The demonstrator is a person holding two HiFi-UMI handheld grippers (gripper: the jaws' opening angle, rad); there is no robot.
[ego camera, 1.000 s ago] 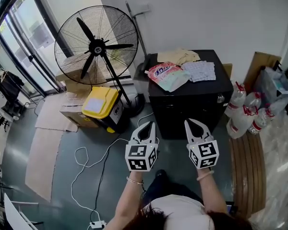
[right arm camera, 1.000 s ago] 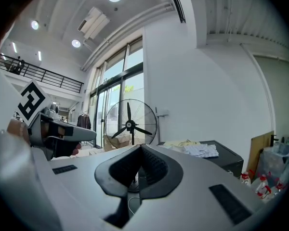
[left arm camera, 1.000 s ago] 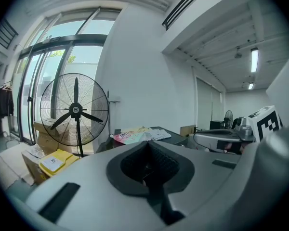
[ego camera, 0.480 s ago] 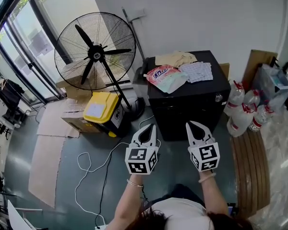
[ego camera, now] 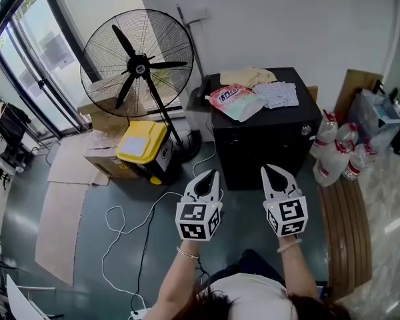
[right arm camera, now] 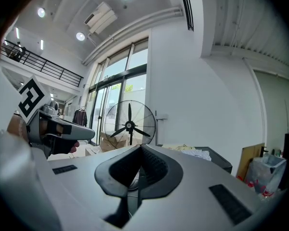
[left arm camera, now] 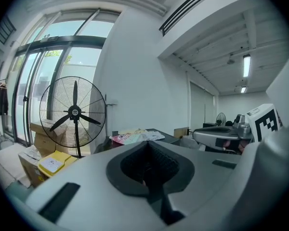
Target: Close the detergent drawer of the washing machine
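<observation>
No washing machine or detergent drawer shows in any view. Ahead stands a black cabinet [ego camera: 267, 135] with a pink bag [ego camera: 232, 99] and cloths on top. My left gripper [ego camera: 211, 174] and right gripper [ego camera: 269, 169] are held side by side in the air, short of the cabinet's front and pointing roughly level at it. Both are shut with nothing between the jaws. The left gripper view looks over its closed jaws [left arm camera: 147, 143] to the cabinet top [left arm camera: 159, 136]. In the right gripper view the closed jaws [right arm camera: 140, 147] point at the fan and the cabinet [right arm camera: 216, 160].
A big standing fan [ego camera: 137, 62] is at the back left, with a yellow-lidded box [ego camera: 142, 142] and cardboard beside it. A white cable [ego camera: 127, 225] loops over the floor. Spray bottles [ego camera: 333, 152] and a wooden board [ego camera: 347, 225] sit to the right.
Both grippers have moved a little forward toward the black cabinet and slightly up, staying shut. The head view has shifted slightly.
</observation>
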